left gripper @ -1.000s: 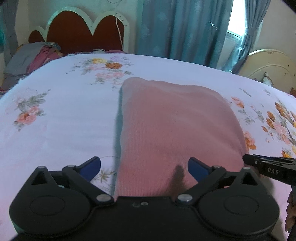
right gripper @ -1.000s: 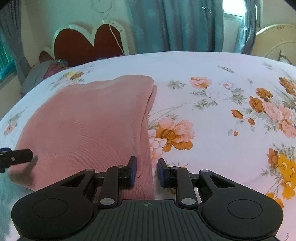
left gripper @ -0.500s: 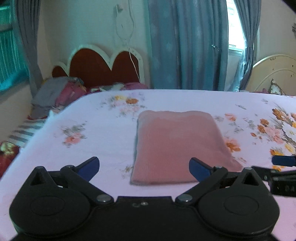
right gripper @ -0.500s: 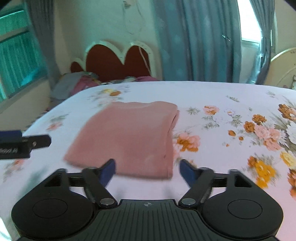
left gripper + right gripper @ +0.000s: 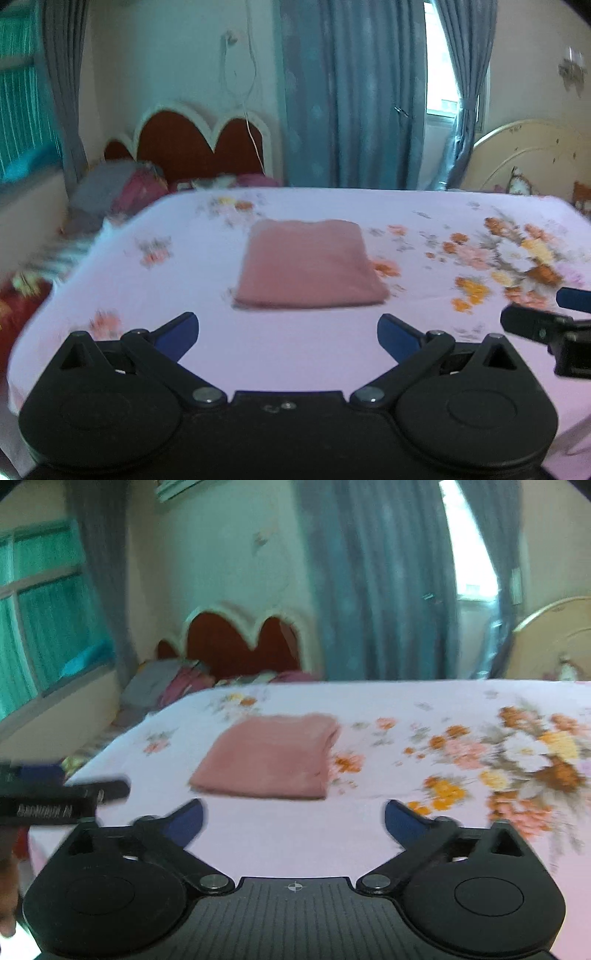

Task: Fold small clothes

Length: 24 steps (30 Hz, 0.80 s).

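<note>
Bedroom scene, motion blur in both views. Bed with a pale lilac floral sheet fills the lower half of each frame. Blue-grey curtains hang behind it, bright window strip to their right. Red scalloped headboard with white trim against the far wall, a thin cord dangling in front of it. Heap of grey and pink clothes lies at the far left end of the bed, near the headboard. Cream curved footboard at far right.

Pink garment lies folded into a neat rectangle, flat on the sheet around the bed's middle, ahead of both grippers and touched by neither. In the right wrist view its folded layers show along the right edge.

Left gripper spread wide, blue pads well apart, only bare sheet between them, well short of the garment's near edge. Right gripper has just been opening and now stands fully spread, nothing between the jaws, also short of the garment. Each gripper pokes into the other's view: right one's black finger and blue pad at the right edge of the left view, left one's black finger at the left edge of the right view.
</note>
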Each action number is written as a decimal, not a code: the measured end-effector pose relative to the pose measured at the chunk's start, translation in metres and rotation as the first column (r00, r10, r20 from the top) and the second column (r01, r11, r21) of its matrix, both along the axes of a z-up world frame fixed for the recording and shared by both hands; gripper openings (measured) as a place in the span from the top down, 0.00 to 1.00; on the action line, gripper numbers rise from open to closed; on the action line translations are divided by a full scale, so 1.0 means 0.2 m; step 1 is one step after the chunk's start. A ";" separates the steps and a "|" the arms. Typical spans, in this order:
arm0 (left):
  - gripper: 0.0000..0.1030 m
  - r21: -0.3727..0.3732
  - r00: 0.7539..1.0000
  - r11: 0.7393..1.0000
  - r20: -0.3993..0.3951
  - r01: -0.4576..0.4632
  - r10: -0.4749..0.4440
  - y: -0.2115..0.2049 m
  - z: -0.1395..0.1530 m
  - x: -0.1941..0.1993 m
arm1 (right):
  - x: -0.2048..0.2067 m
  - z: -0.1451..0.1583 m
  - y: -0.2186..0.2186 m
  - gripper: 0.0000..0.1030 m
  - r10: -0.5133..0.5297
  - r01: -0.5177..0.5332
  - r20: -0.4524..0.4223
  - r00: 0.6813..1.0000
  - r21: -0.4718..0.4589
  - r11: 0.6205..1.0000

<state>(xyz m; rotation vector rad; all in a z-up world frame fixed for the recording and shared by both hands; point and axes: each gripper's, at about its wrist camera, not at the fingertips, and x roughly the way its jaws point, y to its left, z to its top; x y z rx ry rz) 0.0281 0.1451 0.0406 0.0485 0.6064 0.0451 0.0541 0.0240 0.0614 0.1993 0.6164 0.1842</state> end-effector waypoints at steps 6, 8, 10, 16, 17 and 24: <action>0.00 0.016 0.997 0.997 0.036 -0.071 0.070 -0.02 0.07 -0.13 | -0.15 0.14 -0.02 0.00 -0.083 0.083 0.050 0.995 -0.005 0.996; 0.00 0.013 0.996 0.997 0.045 -0.074 0.074 -0.03 0.09 -0.17 | -0.21 0.18 -0.01 0.00 -0.081 0.084 0.090 0.993 -0.030 0.996; 0.00 0.012 0.996 0.997 0.057 -0.076 0.075 -0.04 0.10 -0.20 | -0.24 0.20 0.01 0.00 -0.076 0.082 0.114 0.991 -0.053 0.995; 0.00 0.005 0.995 0.997 0.067 -0.071 0.071 -0.05 0.11 -0.25 | -0.28 0.20 0.01 0.00 -0.057 0.064 0.122 0.991 -0.061 0.996; 0.00 0.004 0.995 0.997 0.070 -0.072 0.071 -0.06 0.11 -0.25 | -0.29 0.20 0.01 0.00 -0.056 0.064 0.124 0.991 -0.061 0.996; 0.00 -0.001 0.994 0.997 0.082 -0.078 0.078 -0.04 0.13 -0.27 | -0.30 0.21 -0.01 0.00 -0.056 0.065 0.135 0.989 -0.063 0.996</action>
